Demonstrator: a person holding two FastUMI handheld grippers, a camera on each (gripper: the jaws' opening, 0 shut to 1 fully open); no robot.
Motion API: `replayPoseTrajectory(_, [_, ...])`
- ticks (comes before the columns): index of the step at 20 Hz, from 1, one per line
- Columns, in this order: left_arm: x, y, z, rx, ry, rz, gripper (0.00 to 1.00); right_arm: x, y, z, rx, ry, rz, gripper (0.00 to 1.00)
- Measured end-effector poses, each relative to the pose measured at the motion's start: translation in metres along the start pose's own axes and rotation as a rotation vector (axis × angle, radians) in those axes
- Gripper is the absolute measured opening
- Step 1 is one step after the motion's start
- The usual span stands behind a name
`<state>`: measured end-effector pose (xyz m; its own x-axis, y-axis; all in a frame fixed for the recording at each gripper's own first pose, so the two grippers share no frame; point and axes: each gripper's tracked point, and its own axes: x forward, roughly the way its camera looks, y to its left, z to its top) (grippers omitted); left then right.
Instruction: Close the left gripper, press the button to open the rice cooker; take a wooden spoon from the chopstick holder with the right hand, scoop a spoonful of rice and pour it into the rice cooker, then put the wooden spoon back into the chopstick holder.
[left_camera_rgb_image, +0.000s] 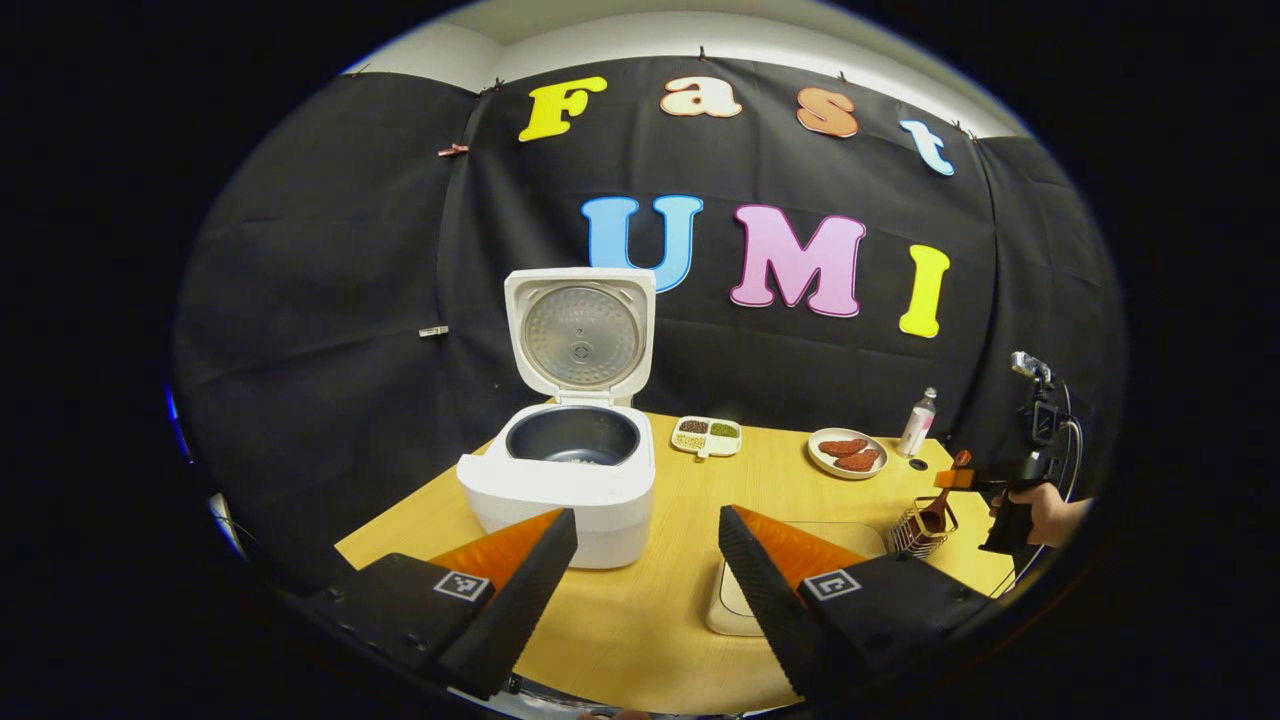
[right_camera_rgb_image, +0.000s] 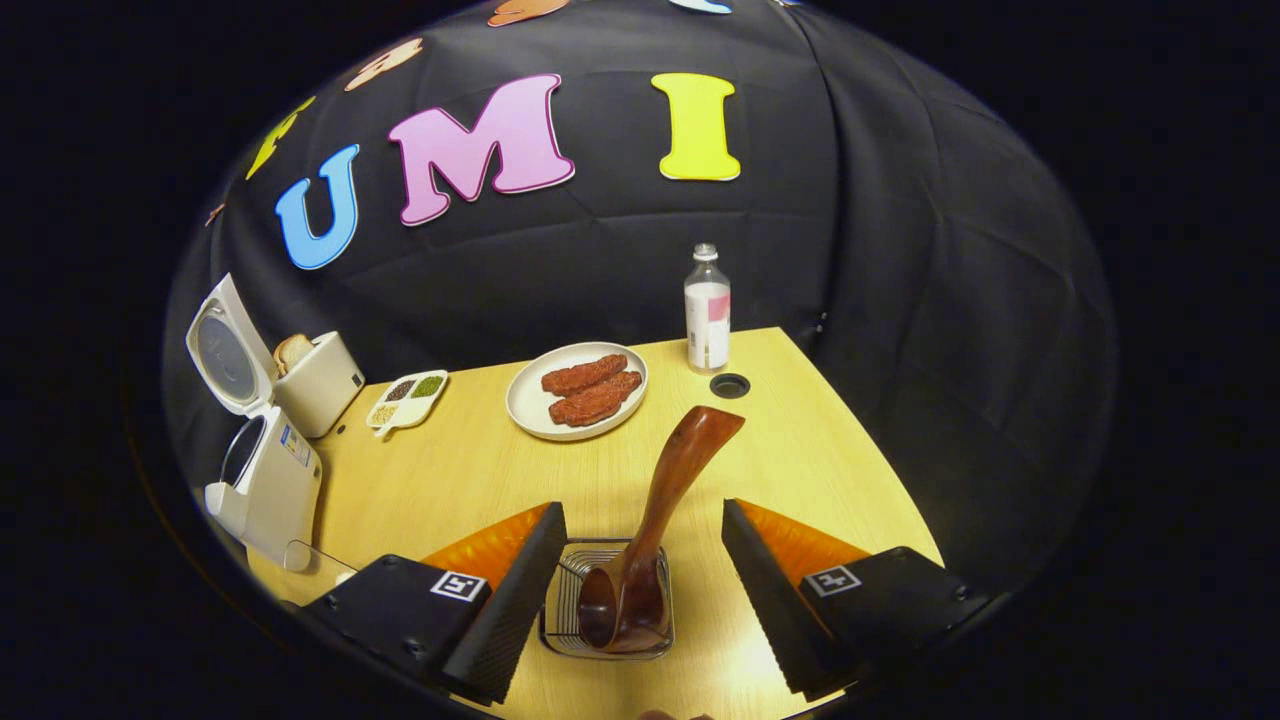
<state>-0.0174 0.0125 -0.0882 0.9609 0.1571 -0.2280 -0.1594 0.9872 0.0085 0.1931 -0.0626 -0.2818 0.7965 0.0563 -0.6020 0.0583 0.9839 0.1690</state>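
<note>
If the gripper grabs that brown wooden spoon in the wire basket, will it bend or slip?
The brown wooden spoon looks thick and solid, so it probably stays stiff. Its glossy surface may be a bit slippery. It leans in the small wire basket, so lifting it might tug that light-looking basket along.

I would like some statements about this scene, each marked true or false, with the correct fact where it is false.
1. The rice cooker has its lid raised. True.
2. The wooden spoon lies flat on the table. False: it stands in the wire chopstick holder, handle leaning up.
3. The right gripper is shut on the spoon. False: it is open, one finger on each side of the spoon, apart from it.
4. The plate holds reddish-brown pieces of food. True.
5. The left gripper is shut. False: it is open.
</note>
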Motion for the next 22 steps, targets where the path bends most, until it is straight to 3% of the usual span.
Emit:
replayPoseTrajectory(6, [-0.002,-0.017,-0.013,0.020,0.014,-0.005,0.98,0.040,-0.009,0.003,0.024,0.031,0.022,0.99])
replayPoseTrajectory(8, [-0.004,-0.024,-0.017,0.030,0.020,-0.011,0.98,0.049,-0.007,0.000,0.044,0.063,0.039,0.94])
replayPoseTrajectory(11, [-0.006,-0.034,-0.030,0.026,0.051,-0.021,0.98,0.050,0.006,-0.014,0.168,0.170,0.079,0.74])
replayPoseTrajectory(12, [-0.008,-0.038,-0.031,0.016,0.057,-0.030,0.98,0.050,0.010,-0.017,0.221,0.198,0.088,0.74])
replayPoseTrajectory(13, [-0.010,-0.046,-0.031,0.007,0.057,-0.048,0.98,0.050,0.009,-0.013,0.256,0.195,0.079,0.62])
replayPoseTrajectory(14, [-0.011,-0.052,-0.030,0.005,0.054,-0.061,0.98,0.051,0.007,-0.008,0.273,0.181,0.070,0.59])
replayPoseTrajectory(15, [-0.011,-0.055,-0.031,0.011,0.050,-0.068,0.98,0.050,0.005,-0.003,0.285,0.166,0.062,0.41])
replayPoseTrajectory(16, [-0.012,-0.059,-0.031,0.022,0.048,-0.077,0.98,0.049,0.005,0.001,0.305,0.160,0.063,0.44])
replayPoseTrajectory(17, [-0.013,-0.061,-0.033,0.029,0.049,-0.083,0.98,0.042,0.004,0.003,0.336,0.178,0.059,0.29])
replayPoseTrajectory(18, [-0.015,-0.064,-0.034,0.028,0.053,-0.094,0.98,0.053,0.006,-0.005,0.356,0.196,0.057,0.24])
replayPoseTrajectory(22, [-0.020,-0.064,-0.038,0.002,0.061,-0.131,0.98,0.031,-0.001,0.010,0.340,0.160,0.051,0.13])
